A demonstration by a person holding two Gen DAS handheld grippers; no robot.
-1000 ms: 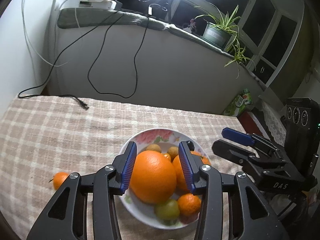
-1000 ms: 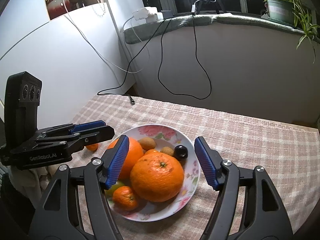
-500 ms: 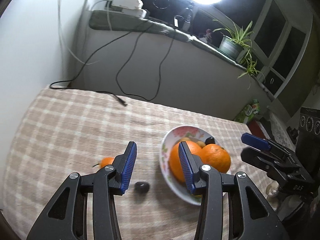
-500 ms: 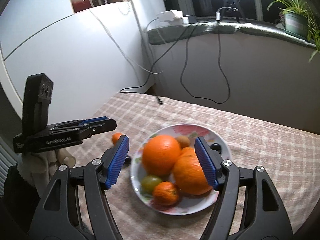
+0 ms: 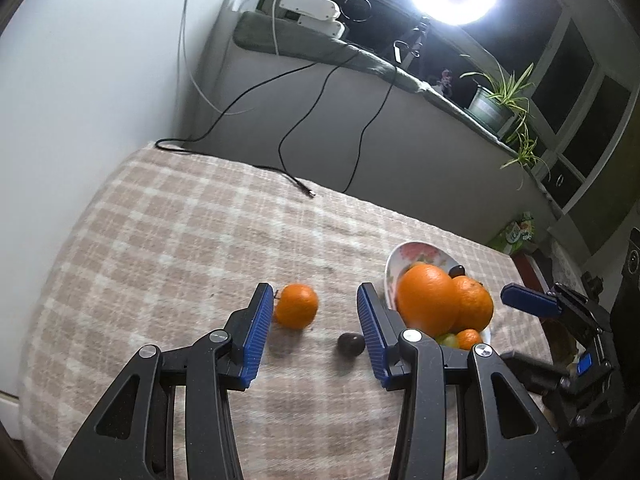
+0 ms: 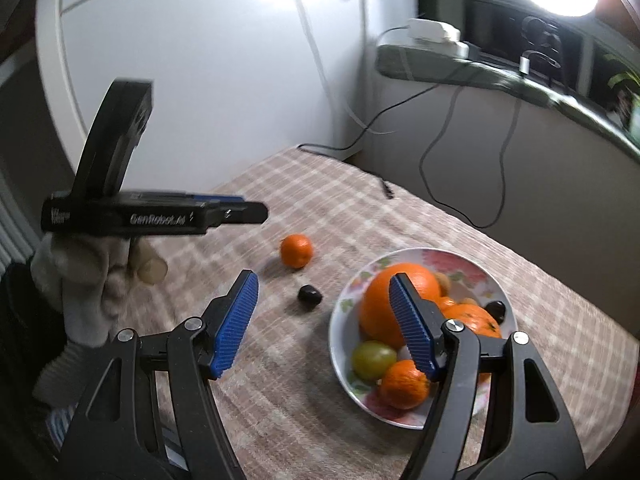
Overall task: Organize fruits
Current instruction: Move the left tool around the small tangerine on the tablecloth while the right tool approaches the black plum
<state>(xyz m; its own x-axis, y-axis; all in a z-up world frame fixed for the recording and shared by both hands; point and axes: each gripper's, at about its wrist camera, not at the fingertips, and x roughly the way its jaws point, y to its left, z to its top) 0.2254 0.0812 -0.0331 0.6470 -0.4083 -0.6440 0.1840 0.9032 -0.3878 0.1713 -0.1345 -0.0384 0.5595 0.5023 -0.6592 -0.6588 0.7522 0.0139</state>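
Observation:
A floral plate [image 6: 472, 268] [image 5: 404, 252] holds a large orange [image 6: 384, 304] [image 5: 428, 300], a second orange [image 5: 474, 304], a small tangerine [image 6: 404, 384], a green fruit [image 6: 372, 360] and a dark fruit [image 6: 496, 310]. A loose tangerine [image 5: 297, 311] [image 6: 296, 251] and a small dark fruit [image 5: 351, 344] [image 6: 309, 297] lie on the checked cloth left of the plate. My left gripper [image 5: 316, 338] is open, above the cloth, with both loose fruits between its fingers in view. My right gripper [image 6: 326, 324] is open and empty, near the plate's left rim.
A black cable end [image 5: 306, 190] lies on the checked tablecloth [image 5: 180, 240] toward the back. White walls stand at left and behind. A ledge with a power strip [image 5: 312, 12] and a potted plant [image 5: 496, 100] runs behind the table.
Both grippers have swung left, away from over the plate. The loose tangerine and the dark fruit now sit between the left gripper's fingers. Both stay open.

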